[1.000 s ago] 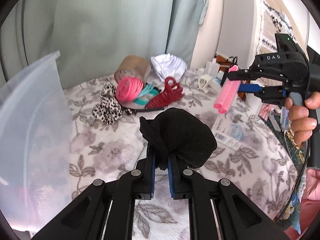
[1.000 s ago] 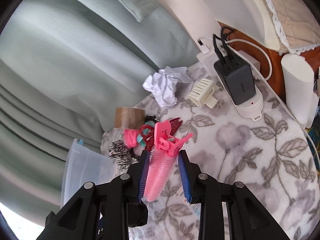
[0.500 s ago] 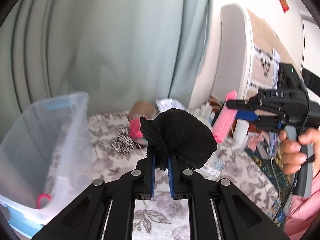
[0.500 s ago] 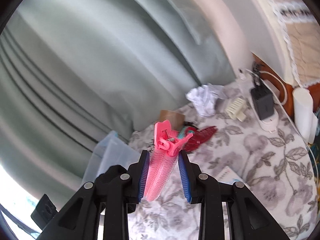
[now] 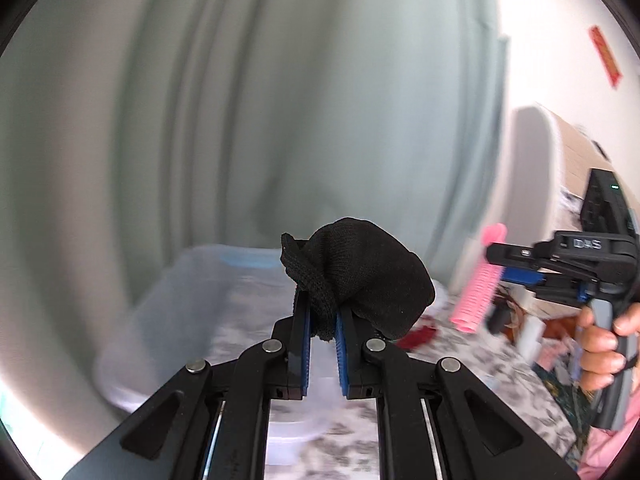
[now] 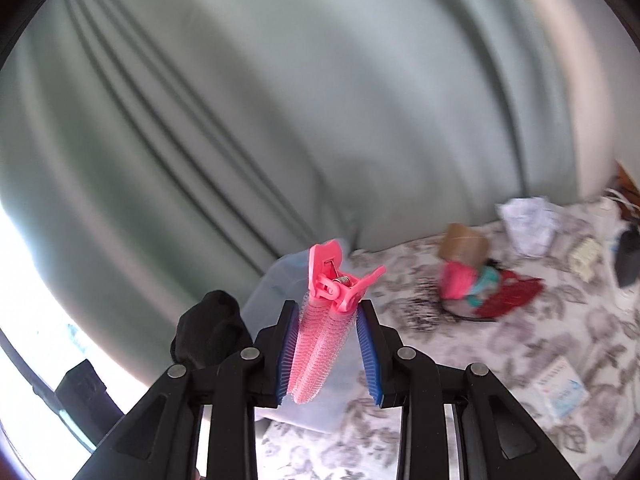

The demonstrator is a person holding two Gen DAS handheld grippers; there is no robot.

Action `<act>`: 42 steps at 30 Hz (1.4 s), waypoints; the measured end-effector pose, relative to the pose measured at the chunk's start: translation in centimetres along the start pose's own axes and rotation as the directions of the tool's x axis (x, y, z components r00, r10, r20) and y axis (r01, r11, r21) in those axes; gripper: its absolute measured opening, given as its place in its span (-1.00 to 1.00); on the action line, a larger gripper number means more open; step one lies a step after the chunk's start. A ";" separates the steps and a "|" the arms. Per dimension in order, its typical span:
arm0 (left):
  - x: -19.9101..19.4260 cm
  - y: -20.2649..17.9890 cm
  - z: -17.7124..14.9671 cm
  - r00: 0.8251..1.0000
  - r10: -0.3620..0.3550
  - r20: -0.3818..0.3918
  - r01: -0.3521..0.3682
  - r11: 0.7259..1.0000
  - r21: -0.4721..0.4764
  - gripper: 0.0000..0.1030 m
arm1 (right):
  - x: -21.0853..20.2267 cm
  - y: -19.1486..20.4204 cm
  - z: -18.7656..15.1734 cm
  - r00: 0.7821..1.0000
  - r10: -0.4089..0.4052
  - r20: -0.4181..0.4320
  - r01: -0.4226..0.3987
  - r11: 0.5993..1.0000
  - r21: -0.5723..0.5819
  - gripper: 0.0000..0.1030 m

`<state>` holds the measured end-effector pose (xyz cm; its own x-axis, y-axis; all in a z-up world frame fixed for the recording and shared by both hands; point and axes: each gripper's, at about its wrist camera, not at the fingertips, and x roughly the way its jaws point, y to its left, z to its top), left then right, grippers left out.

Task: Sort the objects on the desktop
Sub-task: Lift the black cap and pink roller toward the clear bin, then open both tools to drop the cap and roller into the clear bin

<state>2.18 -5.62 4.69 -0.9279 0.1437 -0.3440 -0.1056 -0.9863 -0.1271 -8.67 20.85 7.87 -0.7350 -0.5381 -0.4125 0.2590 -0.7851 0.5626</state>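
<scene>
Between the left gripper's (image 5: 323, 334) blue pads (image 5: 305, 336), left wrist view: jaws narrow, pinching the lower edge of a black knit fabric bundle (image 5: 360, 276); most of it bulges up and to the right of the fingertips. Past the fingers and to their left, a clear plastic bin (image 5: 180, 300) on the floral tablecloth (image 5: 472, 356), blurred. Right of the fingers, well apart: right gripper (image 5: 494, 258) held by a hand (image 5: 604, 348), clamped on a pink hair roller clip (image 5: 482, 280) that hangs tilted below its fingers. Something dark red (image 5: 418, 336) on the cloth just right of the fabric, too blurred to identify. Grey-green curtain (image 5: 280, 100) fills the background. Right wrist view: right gripper (image 6: 327, 344) jaws partly closed, holding the pink hair roller clip (image 6: 320, 344) upright between the blue pads (image 6: 366, 356), mesh barrel between the fingers, clip lever sticking out past the tips. Clear plastic bin (image 6: 280, 280) directly behind and under the fingers. Black knit fabric bundle (image 6: 210, 332) just left of the left finger. Ahead-right of the fingers on the floral tablecloth (image 6: 520, 360): a pile of hair accessories (image 6: 476, 284) in pink, teal and red, a brown tape roll (image 6: 464, 242) behind it, crumpled white paper (image 6: 528, 224) further right, a small printed packet (image 6: 560, 388) nearer on the right. All motion-blurred.
</scene>
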 end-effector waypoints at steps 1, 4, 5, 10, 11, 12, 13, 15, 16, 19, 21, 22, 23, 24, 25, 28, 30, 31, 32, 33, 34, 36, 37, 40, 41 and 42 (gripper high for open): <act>-0.1 0.8 -0.1 1.000 0.030 0.000 -0.030 0.999 -0.015 -0.79 | 0.8 0.8 -0.1 1.000 0.013 -0.015 -0.013 1.000 -0.014 -0.38; -0.1 3.0 -0.4 0.996 0.091 -0.013 -0.092 0.994 -0.052 -0.79 | 3.5 3.2 -0.5 0.997 0.045 -0.063 -0.049 0.997 -0.059 -0.38; 0.0 3.5 -0.6 0.994 0.107 -0.018 -0.108 0.992 -0.057 -0.79 | 4.5 4.0 -0.7 0.995 0.054 -0.080 -0.060 0.995 -0.075 -0.38; 0.8 5.4 -1.2 0.983 0.175 -0.053 -0.179 0.981 -0.075 -0.79 | 8.5 6.9 -1.7 0.987 0.067 -0.148 -0.086 0.989 -0.124 -0.38; 1.1 5.7 -1.3 0.980 0.188 -0.063 -0.193 0.978 -0.077 -0.79 | 9.3 7.3 -1.9 0.985 0.061 -0.160 -0.083 0.987 -0.135 -0.38; 1.4 6.0 -1.4 0.977 0.200 -0.072 -0.206 0.975 -0.080 -0.79 | 9.9 7.6 -2.0 0.984 0.055 -0.169 -0.079 0.986 -0.144 -0.38; 1.7 6.2 -1.5 0.975 0.209 -0.082 -0.215 0.973 -0.082 -0.79 | 10.8 7.9 -2.1 0.982 0.047 -0.181 -0.076 0.985 -0.154 -0.38; 2.3 6.8 -1.7 0.970 0.221 -0.101 -0.230 0.969 -0.089 -0.79 | 12.3 8.3 -2.4 0.979 0.031 -0.201 -0.066 0.983 -0.171 -0.38; 2.7 7.0 -1.8 0.968 0.223 -0.112 -0.234 0.968 -0.095 -0.79 | 12.9 8.4 -2.5 0.977 0.023 -0.211 -0.062 0.982 -0.179 -0.38; 3.5 7.7 -2.0 0.963 0.231 -0.139 -0.246 0.964 -0.103 -0.79 | 15.0 8.7 -3.0 0.971 -0.001 -0.241 -0.047 0.980 -0.192 -0.37; 4.1 8.0 -2.1 0.959 0.235 -0.157 -0.253 0.962 -0.106 -0.79 | 16.2 8.5 -3.1 0.966 -0.015 -0.257 -0.037 0.980 -0.197 -0.37; 4.4 8.2 -2.2 0.957 0.236 -0.167 -0.256 0.961 -0.108 -0.79 | 16.7 8.5 -3.2 0.965 -0.028 -0.262 -0.026 0.979 -0.202 -0.37; 4.6 8.4 -2.3 0.956 0.237 -0.175 -0.258 0.960 -0.111 -0.79 | 17.2 8.4 -3.3 0.963 -0.040 -0.266 -0.016 0.978 -0.207 -0.37; 4.8 8.6 -2.3 0.954 0.238 -0.182 -0.261 0.959 -0.113 -0.79 | 17.5 8.5 -3.3 0.961 -0.049 -0.271 -0.010 0.977 -0.213 -0.37; 5.1 8.7 -2.4 0.952 0.241 -0.190 -0.265 0.957 -0.117 -0.79 | 17.9 8.5 -3.3 0.960 -0.058 -0.275 -0.003 0.976 -0.218 -0.37; 5.9 9.2 -2.4 0.945 0.246 -0.215 -0.276 0.953 -0.123 -0.79 | 18.9 8.5 -3.4 0.954 -0.090 -0.286 0.021 0.972 -0.236 -0.37; 6.4 9.4 -2.5 0.942 0.244 -0.231 -0.278 0.952 -0.128 -0.79 | 19.5 8.5 -3.6 0.950 -0.104 -0.296 0.031 0.970 -0.242 -0.37; 6.7 9.5 -2.6 0.940 0.243 -0.239 -0.279 0.951 -0.131 -0.78 | 19.8 8.4 -3.6 0.947 -0.108 -0.303 0.033 0.970 -0.242 -0.37; 7.0 9.6 -2.7 0.938 0.241 -0.247 -0.280 0.951 -0.134 -0.78 | 20.1 8.4 -3.7 0.945 -0.110 -0.309 0.033 0.970 -0.243 -0.36; 7.2 9.8 -2.7 0.937 0.240 -0.253 -0.280 0.950 -0.137 -0.78 | 20.3 8.3 -3.9 0.943 -0.111 -0.314 0.033 0.969 -0.244 -0.36; 7.4 10.0 -2.8 0.936 0.238 -0.259 -0.280 0.950 -0.140 -0.78 | 20.4 8.3 -3.9 0.943 -0.112 -0.314 0.032 0.968 -0.248 -0.36; 8.3 9.8 -2.5 0.934 0.242 -0.263 -0.284 0.949 -0.136 -0.78 | 20.7 8.4 -4.0 0.942 -0.113 -0.317 0.029 0.965 -0.259 -0.35; 8.8 9.7 -2.4 0.933 0.244 -0.265 -0.286 0.949 -0.133 -0.78 | 20.8 8.5 -4.1 0.941 -0.115 -0.319 0.029 0.965 -0.262 -0.35; 9.3 9.0 -2.6 0.933 0.242 -0.267 -0.284 0.950 -0.131 -0.78 | 21.3 8.5 -4.3 0.937 -0.119 -0.327 0.027 0.962 -0.272 -0.35; 9.5 8.9 -2.6 0.932 0.243 -0.268 -0.285 0.950 -0.130 -0.78 | 21.4 8.5 -4.4 0.936 -0.119 -0.330 0.025 0.961 -0.275 -0.34; 9.8 9.1 -3.0 0.932 0.244 -0.269 -0.286 0.950 -0.128 -0.78 | 21.5 8.6 -4.5 0.936 -0.120 -0.332 0.025 0.960 -0.279 -0.34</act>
<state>-6.85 -12.92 -2.62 -0.7943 -0.0851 -0.6016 0.2110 -0.9671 -0.1418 -19.48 1.12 0.63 -0.5112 -0.5106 -0.6914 0.4051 -0.8526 0.3301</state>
